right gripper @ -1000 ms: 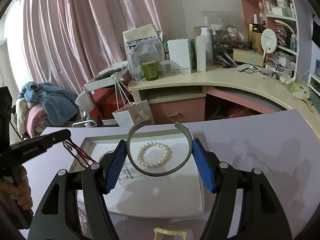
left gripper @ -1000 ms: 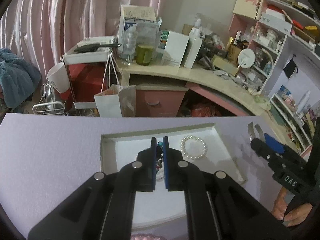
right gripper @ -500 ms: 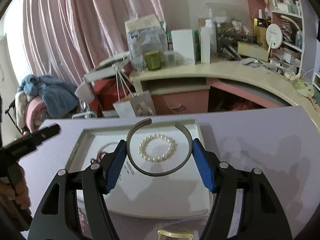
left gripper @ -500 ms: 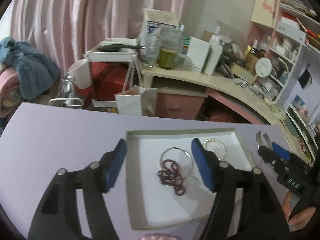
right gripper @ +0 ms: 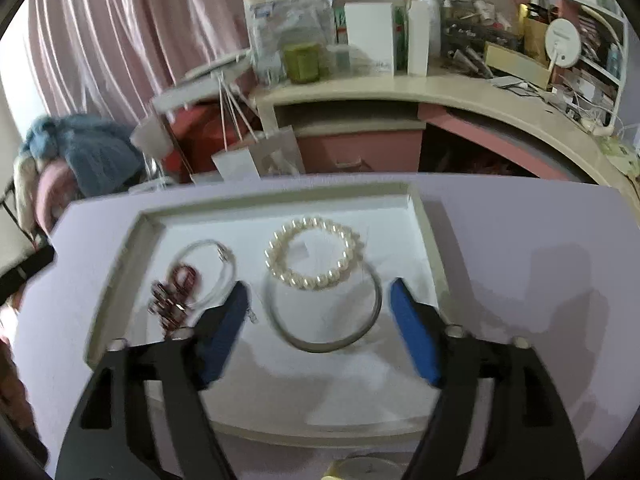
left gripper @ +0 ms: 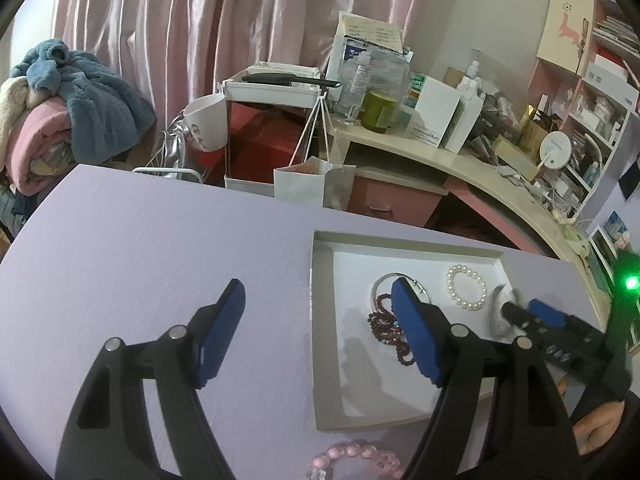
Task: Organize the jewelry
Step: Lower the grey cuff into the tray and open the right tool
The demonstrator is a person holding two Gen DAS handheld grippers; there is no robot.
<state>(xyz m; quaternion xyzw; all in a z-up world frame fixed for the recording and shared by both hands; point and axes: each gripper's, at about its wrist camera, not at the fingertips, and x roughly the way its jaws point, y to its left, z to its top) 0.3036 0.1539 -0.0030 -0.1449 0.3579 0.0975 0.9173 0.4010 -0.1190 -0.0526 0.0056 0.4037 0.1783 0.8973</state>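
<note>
Lavender bench [left gripper: 152, 248] carries a shallow white tray [right gripper: 120, 264]. In the tray: pearl bracelet [right gripper: 314, 254], grey open cuff bangle [right gripper: 320, 344] lying just beside it, thin wire hoop [right gripper: 208, 276] with dark red beads [right gripper: 172, 292] tangled on it. Right gripper [right gripper: 316, 312]: jaws opening, straddling the bangle, pads clear of it. Left gripper [left gripper: 316, 320]: jaws opening, nothing between them, one finger over the beads. Pink bead bracelet [left gripper: 352, 456] on bench outside tray's near edge.
</note>
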